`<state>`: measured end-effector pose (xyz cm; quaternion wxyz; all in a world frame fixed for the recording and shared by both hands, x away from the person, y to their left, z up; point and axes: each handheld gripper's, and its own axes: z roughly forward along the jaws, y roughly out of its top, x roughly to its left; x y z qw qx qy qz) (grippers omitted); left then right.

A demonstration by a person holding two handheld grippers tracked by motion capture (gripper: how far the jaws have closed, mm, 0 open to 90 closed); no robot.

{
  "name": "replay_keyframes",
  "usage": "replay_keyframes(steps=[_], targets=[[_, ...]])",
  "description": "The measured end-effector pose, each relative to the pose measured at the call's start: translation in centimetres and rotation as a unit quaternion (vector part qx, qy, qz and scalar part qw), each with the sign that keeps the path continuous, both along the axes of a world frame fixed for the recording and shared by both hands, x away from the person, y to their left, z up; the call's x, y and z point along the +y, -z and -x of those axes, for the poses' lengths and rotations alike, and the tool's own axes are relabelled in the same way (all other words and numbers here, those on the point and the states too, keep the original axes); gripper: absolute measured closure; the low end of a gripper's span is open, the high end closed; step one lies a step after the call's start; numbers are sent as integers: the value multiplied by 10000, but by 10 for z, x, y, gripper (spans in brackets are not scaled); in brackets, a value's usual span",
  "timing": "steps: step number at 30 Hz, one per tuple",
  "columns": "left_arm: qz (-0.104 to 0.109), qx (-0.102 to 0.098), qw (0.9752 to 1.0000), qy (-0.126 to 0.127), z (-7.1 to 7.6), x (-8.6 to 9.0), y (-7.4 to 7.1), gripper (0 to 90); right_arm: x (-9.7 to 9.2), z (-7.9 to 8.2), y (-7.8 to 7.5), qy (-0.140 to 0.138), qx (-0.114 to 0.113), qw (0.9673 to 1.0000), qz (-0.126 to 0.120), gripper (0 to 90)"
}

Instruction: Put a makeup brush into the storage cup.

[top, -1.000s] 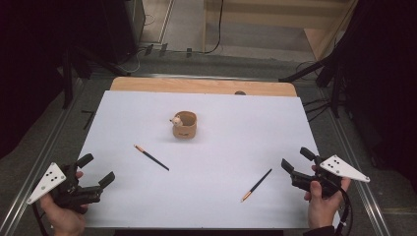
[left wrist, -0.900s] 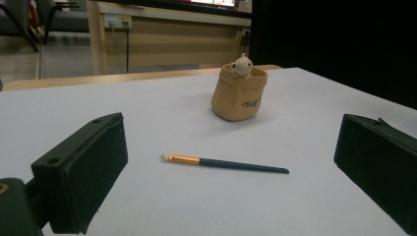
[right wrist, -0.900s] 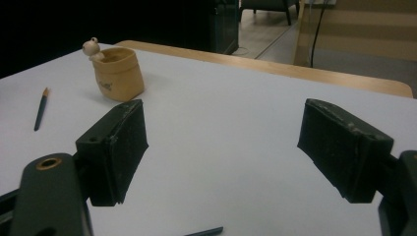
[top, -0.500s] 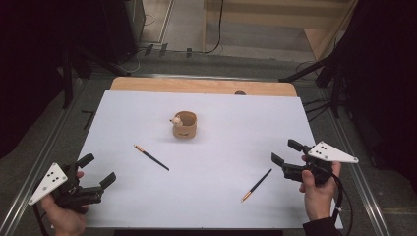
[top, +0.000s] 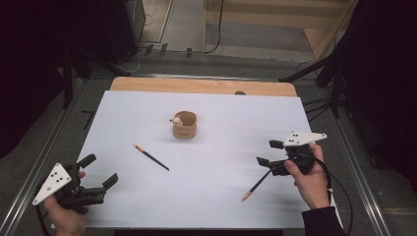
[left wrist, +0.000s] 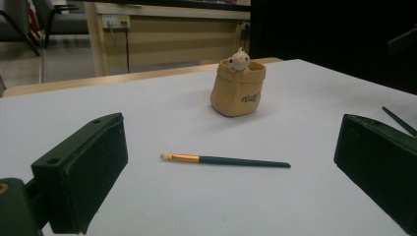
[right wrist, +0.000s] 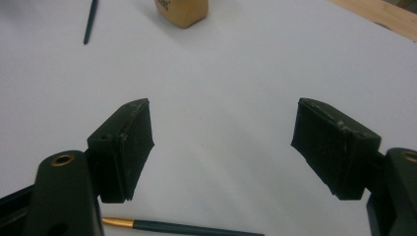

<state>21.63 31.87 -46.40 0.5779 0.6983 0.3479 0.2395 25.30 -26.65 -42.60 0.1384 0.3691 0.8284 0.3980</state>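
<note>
Near the middle of the white surface [top: 206, 191], a tan sack-shaped pot [top: 185, 125] with a small pale figure [top: 175, 120] peeking over its rim; along the far edge, a wooden strip [top: 201, 85]; beyond, grey floor [top: 187, 19] with black cables [top: 216, 29]

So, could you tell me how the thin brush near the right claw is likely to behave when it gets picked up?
The brush lies flat on the white table, so the open right claw would probably have to pinch low. Its slim, seemingly round dark handle may roll if nudged. It looks straight and stiff, likely very light, so it could pivot if gripped near one end.
</note>
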Motion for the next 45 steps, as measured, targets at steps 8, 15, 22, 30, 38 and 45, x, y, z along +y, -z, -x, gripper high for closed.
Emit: replay_keyframes(steps=[8, 15, 22, 30, 38, 45], targets=[[-93, -28, 9999, 46, 0, -1, 0, 0, 14, -9, 1, -357, 427, 9966, 605, 249], [-93, -17, 9999, 53, 0, -1, 0, 0, 20, -10, 12, -622, 786, 9890, 1086, 260], [-89, 7, 9999, 72, -1, -3, 1, 0, 16, -10, 23, -897, 1141, 9789, 1437, 289], [-99, 18, 9999, 85, -1, -3, 1, 0, 26, -6, 37, -1497, 1404, 9579, 2006, 311], [-98, 38, 9999, 84, -1, -2, 1, 0, 35, -2, 44, -1729, 1544, 9444, 2333, 347], [-101, 39, 9999, 89, -1, -3, 2, 0, 44, -2, 50, -2019, 1400, 9274, 2821, 421]])
